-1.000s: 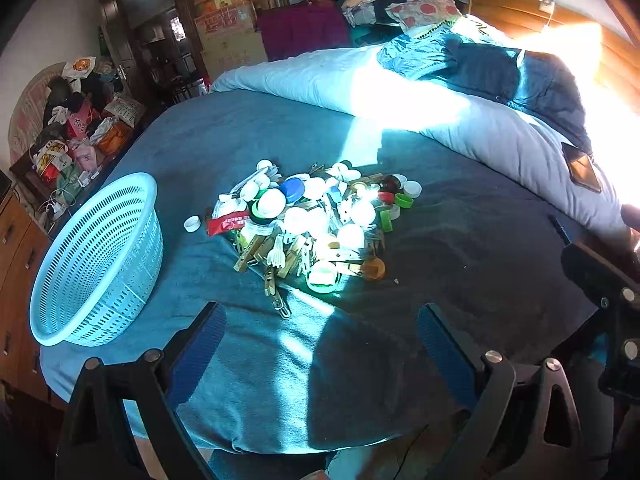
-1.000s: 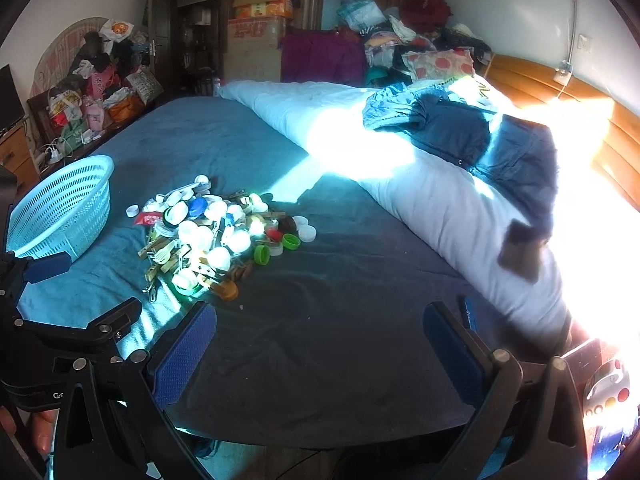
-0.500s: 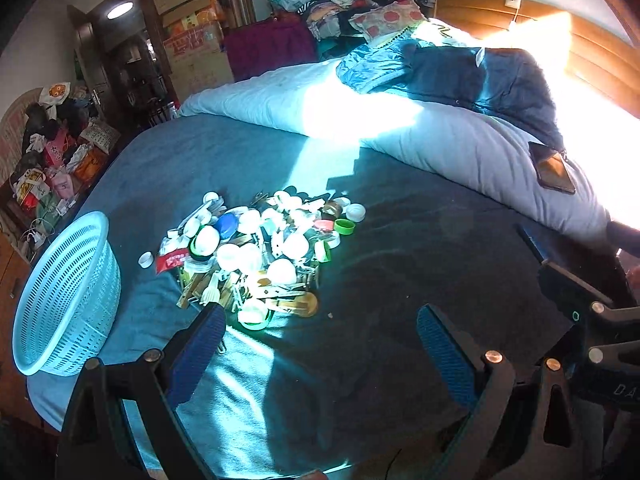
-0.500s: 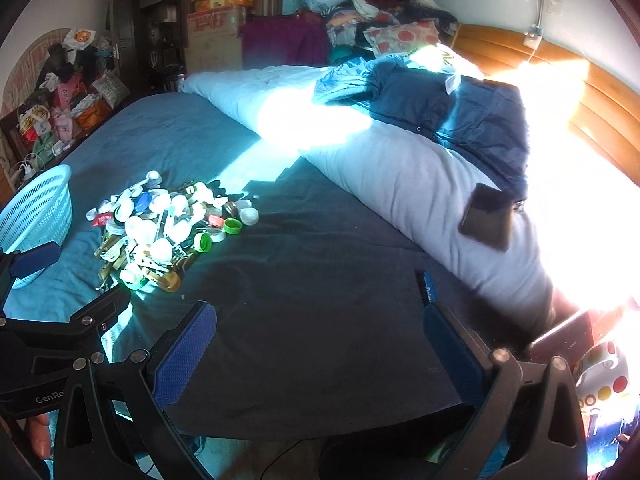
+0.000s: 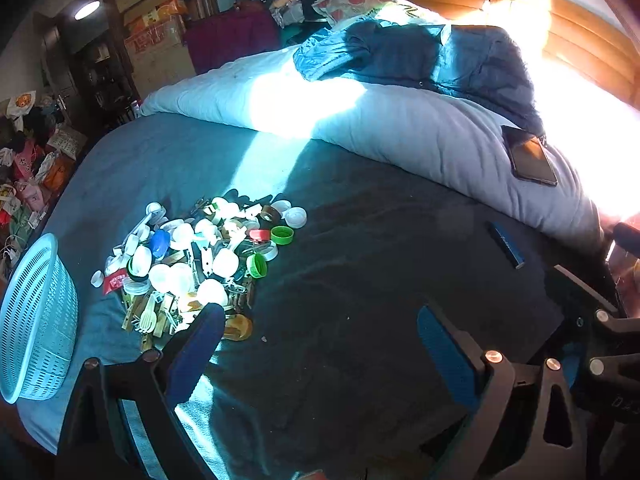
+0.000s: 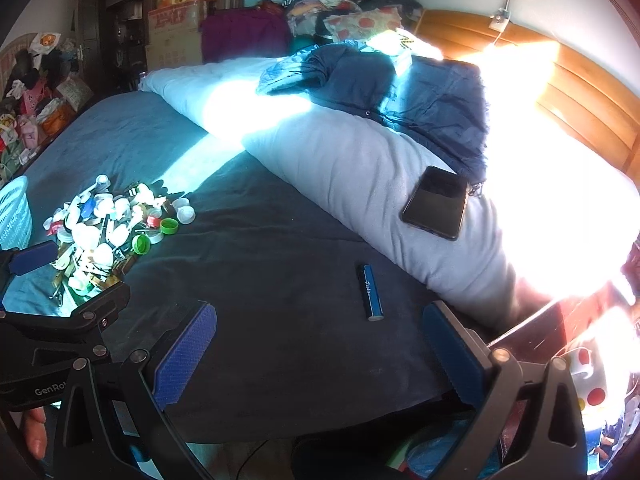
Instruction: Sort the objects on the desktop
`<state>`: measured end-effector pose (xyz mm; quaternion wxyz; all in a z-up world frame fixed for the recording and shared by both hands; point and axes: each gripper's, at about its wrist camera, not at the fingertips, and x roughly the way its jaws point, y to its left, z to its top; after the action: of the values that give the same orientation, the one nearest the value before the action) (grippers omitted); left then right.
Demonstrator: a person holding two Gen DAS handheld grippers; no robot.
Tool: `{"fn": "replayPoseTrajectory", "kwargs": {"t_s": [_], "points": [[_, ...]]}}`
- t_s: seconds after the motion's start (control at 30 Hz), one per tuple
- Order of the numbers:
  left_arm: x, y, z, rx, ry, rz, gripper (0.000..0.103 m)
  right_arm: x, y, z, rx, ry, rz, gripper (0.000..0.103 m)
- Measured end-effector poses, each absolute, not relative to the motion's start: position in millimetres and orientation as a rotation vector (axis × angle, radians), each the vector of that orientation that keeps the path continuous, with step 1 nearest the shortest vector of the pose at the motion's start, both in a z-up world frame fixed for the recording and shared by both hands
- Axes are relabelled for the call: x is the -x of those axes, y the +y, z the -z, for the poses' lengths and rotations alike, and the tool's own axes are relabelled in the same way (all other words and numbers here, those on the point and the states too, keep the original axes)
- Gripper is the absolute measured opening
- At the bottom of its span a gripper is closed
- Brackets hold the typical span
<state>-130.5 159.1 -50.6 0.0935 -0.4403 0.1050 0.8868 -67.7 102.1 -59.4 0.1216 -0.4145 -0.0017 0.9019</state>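
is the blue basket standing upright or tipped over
Tipped. The blue basket lies on its side at the bed's left edge, its rim facing left and its base toward the pile of caps and pegs.

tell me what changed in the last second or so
Both cameras swung to the right: the pile of caps and clips and the basket slid left in view, and a blue tube and a phone on the duvet came into sight. Both grippers, left and right, stayed open and empty; nothing on the bed moved.
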Motion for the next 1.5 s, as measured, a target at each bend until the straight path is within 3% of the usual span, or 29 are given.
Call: {"fn": "replayPoseTrajectory", "kwargs": {"t_s": [1.5], "points": [[163.1,104.6,78.2,1.444,0.278,-2.685,0.098,107.4,44.5,81.0,1.269,-0.086,-2.657,0.103]]}}
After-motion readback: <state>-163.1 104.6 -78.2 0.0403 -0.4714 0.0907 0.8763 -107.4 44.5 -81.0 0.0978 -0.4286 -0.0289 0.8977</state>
